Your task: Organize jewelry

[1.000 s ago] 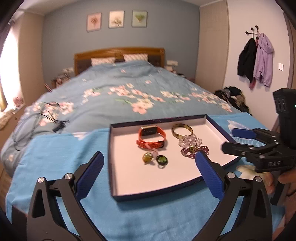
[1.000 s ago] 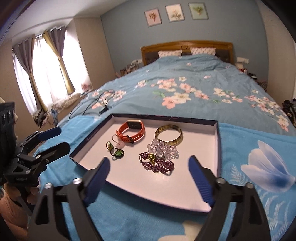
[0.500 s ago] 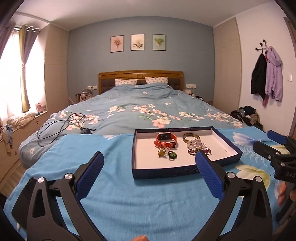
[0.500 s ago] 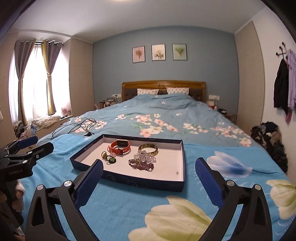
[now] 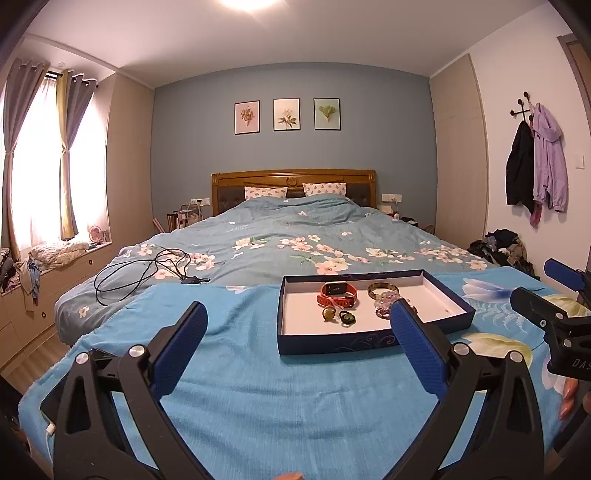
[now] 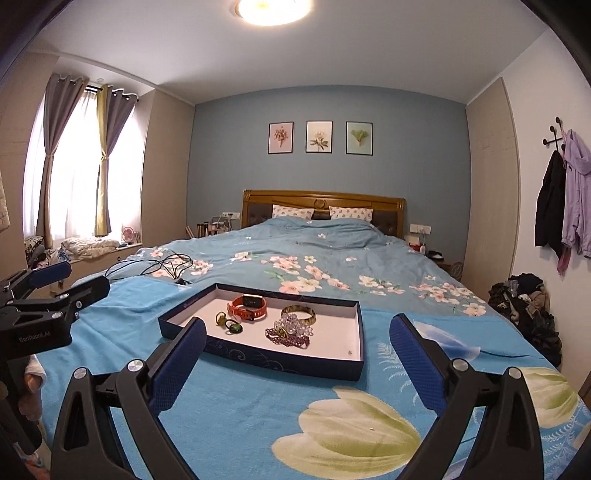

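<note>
Both your grippers are spread wide and empty: the left gripper (image 5: 295,332) and right gripper (image 6: 297,347) hang above the blue blanket (image 6: 258,398). Your jewelry sits in the tray (image 6: 354,332): orange watch (image 6: 248,307) toward its far edge, purple beads (image 6: 288,338) mid-tray.

we see an evenly lit room. a round ceiling lamp (image 6: 272,9) glows overhead and blows out to white in both views. daylight through the window (image 6: 79,162) on the left also clips to white glare. shadows on the bed (image 5: 314,236) are soft. fisheye bending curves the walls, and dark vignetting fills the corners. focus is sharp near and far, with no motion blur.
</note>
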Motion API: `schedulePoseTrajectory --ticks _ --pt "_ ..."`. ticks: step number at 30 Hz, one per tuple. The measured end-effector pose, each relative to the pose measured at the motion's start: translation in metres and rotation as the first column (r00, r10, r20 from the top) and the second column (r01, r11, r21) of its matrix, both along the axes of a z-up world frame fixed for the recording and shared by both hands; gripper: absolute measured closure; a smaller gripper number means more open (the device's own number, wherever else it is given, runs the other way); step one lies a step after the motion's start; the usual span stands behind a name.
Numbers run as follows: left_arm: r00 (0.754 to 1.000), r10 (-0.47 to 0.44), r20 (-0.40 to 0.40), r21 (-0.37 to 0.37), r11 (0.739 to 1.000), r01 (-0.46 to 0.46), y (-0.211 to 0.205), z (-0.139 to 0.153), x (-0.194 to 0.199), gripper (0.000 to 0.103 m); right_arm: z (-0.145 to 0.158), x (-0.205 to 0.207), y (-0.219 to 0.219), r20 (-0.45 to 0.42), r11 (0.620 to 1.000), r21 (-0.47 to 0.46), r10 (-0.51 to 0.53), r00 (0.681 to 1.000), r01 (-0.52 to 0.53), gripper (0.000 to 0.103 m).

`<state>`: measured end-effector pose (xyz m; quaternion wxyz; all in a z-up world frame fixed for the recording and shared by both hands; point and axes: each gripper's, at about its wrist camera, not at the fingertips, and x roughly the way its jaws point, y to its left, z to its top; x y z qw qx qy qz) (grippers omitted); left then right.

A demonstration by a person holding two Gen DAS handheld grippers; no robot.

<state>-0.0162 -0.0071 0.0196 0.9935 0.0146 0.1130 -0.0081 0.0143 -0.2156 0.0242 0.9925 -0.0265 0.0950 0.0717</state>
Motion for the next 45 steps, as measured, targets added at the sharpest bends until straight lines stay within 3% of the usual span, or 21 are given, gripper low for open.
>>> schedulePoseTrajectory --ticks 45 --pt "0.999 -0.028 0.016 -0.011 1.000 0.028 -0.010 -0.001 -0.011 0.005 -0.002 -0.005 0.001 -0.015 1.000 0.028 0.001 1.000 -0.001 0.007"
